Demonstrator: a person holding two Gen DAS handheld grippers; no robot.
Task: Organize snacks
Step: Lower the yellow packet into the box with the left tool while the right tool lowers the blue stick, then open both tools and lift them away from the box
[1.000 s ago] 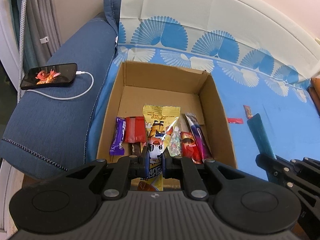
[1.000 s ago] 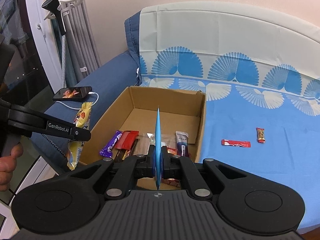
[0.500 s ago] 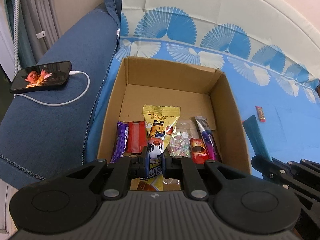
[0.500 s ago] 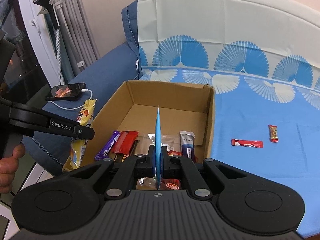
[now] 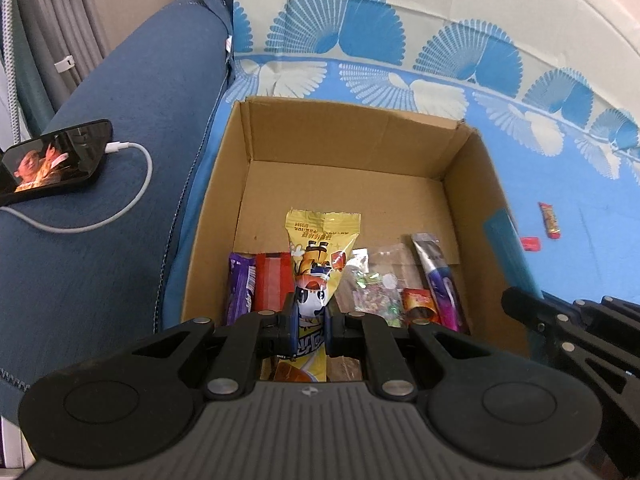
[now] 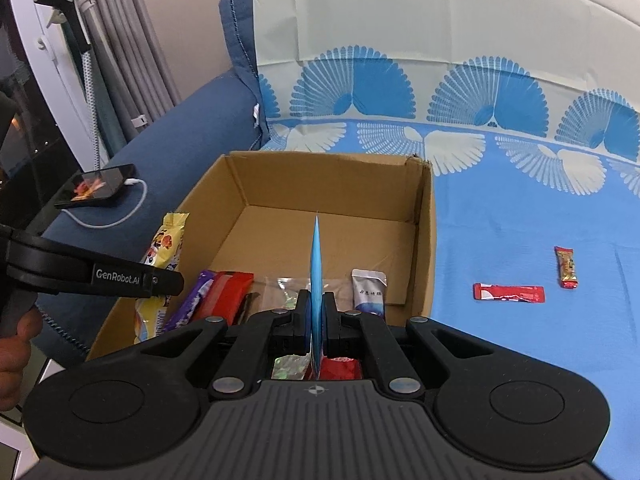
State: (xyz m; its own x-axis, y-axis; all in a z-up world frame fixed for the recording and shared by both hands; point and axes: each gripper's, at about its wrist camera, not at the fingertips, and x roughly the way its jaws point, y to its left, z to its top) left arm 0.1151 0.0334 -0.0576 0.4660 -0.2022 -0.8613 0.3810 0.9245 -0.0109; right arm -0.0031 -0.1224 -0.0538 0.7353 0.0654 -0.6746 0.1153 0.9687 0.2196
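Both grippers moved closer over the cardboard box point(image 5: 476, 184). Left gripper point(image 5: 310, 322) clamps yellow cartoon snack pack point(image 5: 320, 248), long axis pointing into box; right gripper point(image 6: 316, 316) pinches thin blue packet point(image 6: 316, 256) edge-on, above box's near end. Box directly ahead-below both.

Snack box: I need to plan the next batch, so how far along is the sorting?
Well along. Several snacks, such as the purple bar and red bar, already lie in the box. In hand: the left gripper grips a yellow packet and the right gripper a thin blue packet, both over the box. Left on the sheet: a red stick and a small red-gold snack.
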